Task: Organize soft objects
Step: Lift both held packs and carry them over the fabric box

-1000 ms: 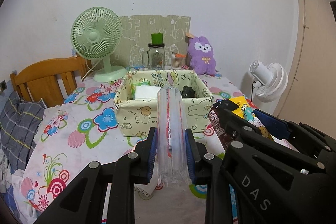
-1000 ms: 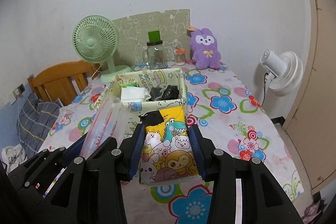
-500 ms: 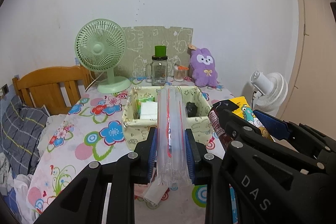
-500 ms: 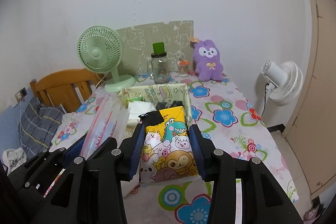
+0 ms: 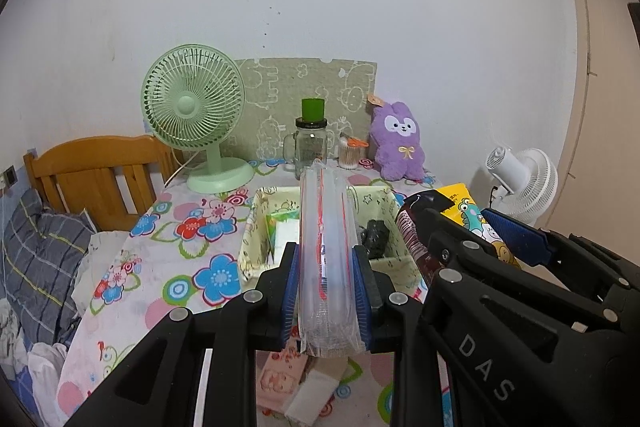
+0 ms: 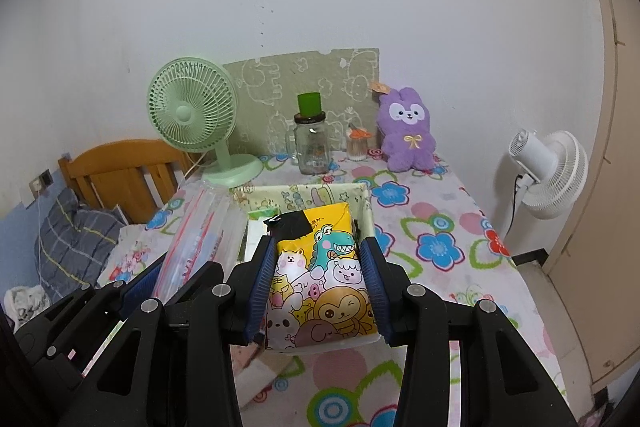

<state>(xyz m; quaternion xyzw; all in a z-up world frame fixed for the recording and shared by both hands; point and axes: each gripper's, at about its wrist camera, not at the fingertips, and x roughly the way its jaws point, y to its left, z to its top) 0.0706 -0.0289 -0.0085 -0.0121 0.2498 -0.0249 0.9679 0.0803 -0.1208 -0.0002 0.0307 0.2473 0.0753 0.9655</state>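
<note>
My left gripper [image 5: 327, 259] is shut on a clear plastic pack with red lines [image 5: 328, 251], held up above the table. Beside it, my right gripper [image 6: 318, 259] is shut on a yellow tissue pack with cartoon animals [image 6: 320, 283]. That yellow pack [image 5: 466, 211] also shows at the right of the left wrist view, and the clear pack [image 6: 196, 235] at the left of the right wrist view. Below and ahead of both stands a pale yellow fabric box [image 5: 256, 227] holding a white and green pack [image 5: 284, 231] and a dark object [image 5: 374, 233].
A green desk fan [image 5: 194, 115], a glass jar with a green cap [image 5: 311, 143], a small cup [image 5: 350, 155] and a purple plush rabbit [image 5: 400, 143] line the back of the flowered table [image 6: 440, 219]. A wooden chair [image 5: 92, 179] stands left, a white fan [image 6: 548, 175] right. Small packs [image 5: 296, 383] lie below the grippers.
Both grippers have risen with their packs still held. The fabric box and the table now sit lower and farther off in both views.
</note>
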